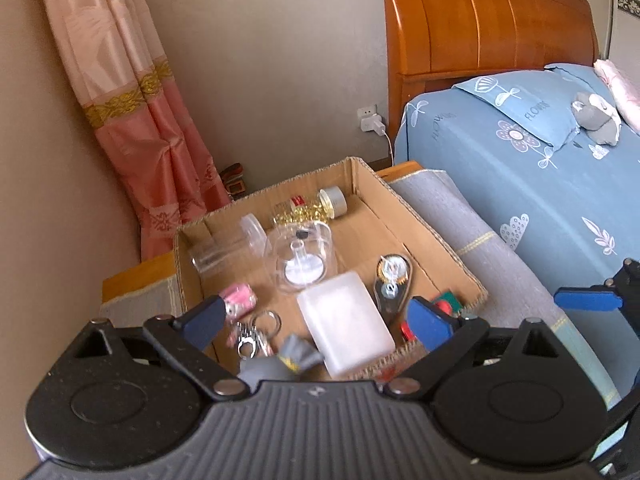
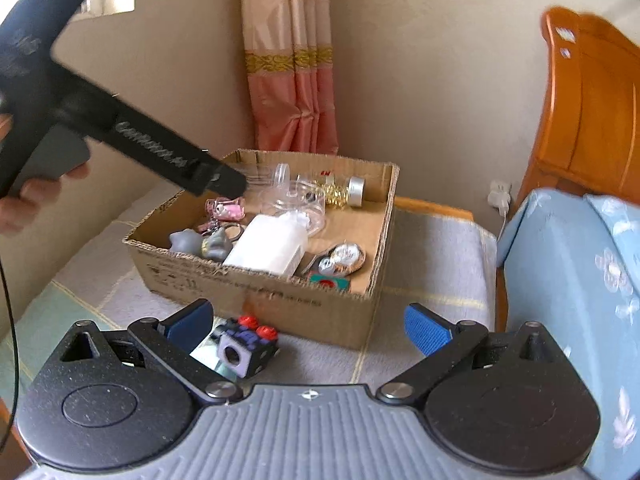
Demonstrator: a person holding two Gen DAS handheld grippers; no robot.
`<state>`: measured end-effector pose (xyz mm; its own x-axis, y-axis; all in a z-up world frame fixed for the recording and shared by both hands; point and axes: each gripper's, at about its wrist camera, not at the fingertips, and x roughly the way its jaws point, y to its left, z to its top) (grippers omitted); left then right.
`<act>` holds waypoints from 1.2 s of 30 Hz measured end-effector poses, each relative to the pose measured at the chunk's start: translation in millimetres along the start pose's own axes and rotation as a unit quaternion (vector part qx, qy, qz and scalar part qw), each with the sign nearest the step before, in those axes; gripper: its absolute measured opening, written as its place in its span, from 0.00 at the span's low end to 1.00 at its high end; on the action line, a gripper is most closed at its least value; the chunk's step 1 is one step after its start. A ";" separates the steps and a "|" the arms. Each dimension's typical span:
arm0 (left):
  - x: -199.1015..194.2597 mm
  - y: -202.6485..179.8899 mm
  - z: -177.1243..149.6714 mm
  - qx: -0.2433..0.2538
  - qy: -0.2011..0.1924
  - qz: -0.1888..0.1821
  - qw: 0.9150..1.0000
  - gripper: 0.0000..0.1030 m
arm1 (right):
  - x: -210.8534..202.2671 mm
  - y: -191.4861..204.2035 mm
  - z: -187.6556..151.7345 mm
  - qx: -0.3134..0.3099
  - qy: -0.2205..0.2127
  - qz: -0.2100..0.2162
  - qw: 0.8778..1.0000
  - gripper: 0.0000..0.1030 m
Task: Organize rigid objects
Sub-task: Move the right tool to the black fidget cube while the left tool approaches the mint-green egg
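Observation:
An open cardboard box (image 1: 400,204) (image 2: 280,300) stands on a grey blanket. It holds a white plastic case (image 1: 344,320) (image 2: 268,248), clear jars (image 1: 300,256), a jar of gold clips (image 1: 320,204) (image 2: 344,192), a pink bottle (image 1: 240,300) (image 2: 226,208), key rings (image 1: 260,328), a grey figure (image 1: 288,360) (image 2: 200,244) and a metal opener (image 1: 390,280) (image 2: 344,258). My left gripper (image 1: 316,320) is open and empty above the box's near edge. My right gripper (image 2: 308,328) is open and empty in front of the box. A small block toy with red knobs (image 2: 246,346) lies on the blanket by its left finger.
A grey blanket (image 2: 432,248) covers the low surface. A bed with a blue sheet (image 1: 520,168) and wooden headboard (image 1: 480,20) stands right. A pink curtain (image 1: 132,120) hangs at the back left. A wall socket with charger (image 1: 370,120) is behind the box.

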<state>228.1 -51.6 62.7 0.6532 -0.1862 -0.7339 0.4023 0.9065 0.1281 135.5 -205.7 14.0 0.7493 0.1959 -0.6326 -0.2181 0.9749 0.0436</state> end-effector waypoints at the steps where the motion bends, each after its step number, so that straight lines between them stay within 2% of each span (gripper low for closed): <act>1: -3.1 -0.9 -4.4 -0.003 -0.001 0.002 1.000 0.94 | -0.8 0.4 -2.8 0.008 0.002 0.002 1.000 1.00; 7: -22.4 -6.4 -36.0 -0.018 -0.022 0.036 0.999 0.94 | -10.4 -3.0 -21.7 0.055 0.011 -0.014 0.998 1.00; 10: -29.6 -4.5 -53.8 -0.042 -0.018 0.033 0.998 0.95 | -14.4 -6.5 -34.3 0.095 0.010 -0.028 0.995 1.00; 14: -44.4 1.2 -78.1 -0.065 -0.022 0.047 0.997 0.95 | -11.5 -5.0 -49.7 0.122 0.027 -0.042 0.991 1.00; 19: -56.8 12.4 -108.3 -0.098 -0.041 0.081 0.991 0.99 | 0.5 -2.2 -53.1 0.126 0.039 -0.046 0.990 1.00; 26: -40.6 26.7 -138.7 -0.133 -0.034 0.078 0.987 0.99 | 25.9 15.6 -38.5 0.105 0.046 -0.037 0.993 1.00; 30: -38.2 36.4 -151.1 -0.148 -0.061 0.112 0.981 0.99 | 47.1 27.6 -29.9 0.085 0.065 -0.036 0.994 1.00; 36: -29.9 53.6 -160.6 -0.172 -0.047 0.114 0.977 0.99 | 77.5 38.8 -21.2 0.084 0.086 -0.037 0.992 1.00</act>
<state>127.1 63.5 -15.6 0.7637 0.0150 -0.6454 0.0119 0.9992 0.0373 171.9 -154.9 -49.7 0.6383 0.1162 -0.7610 -0.0481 0.9926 0.1113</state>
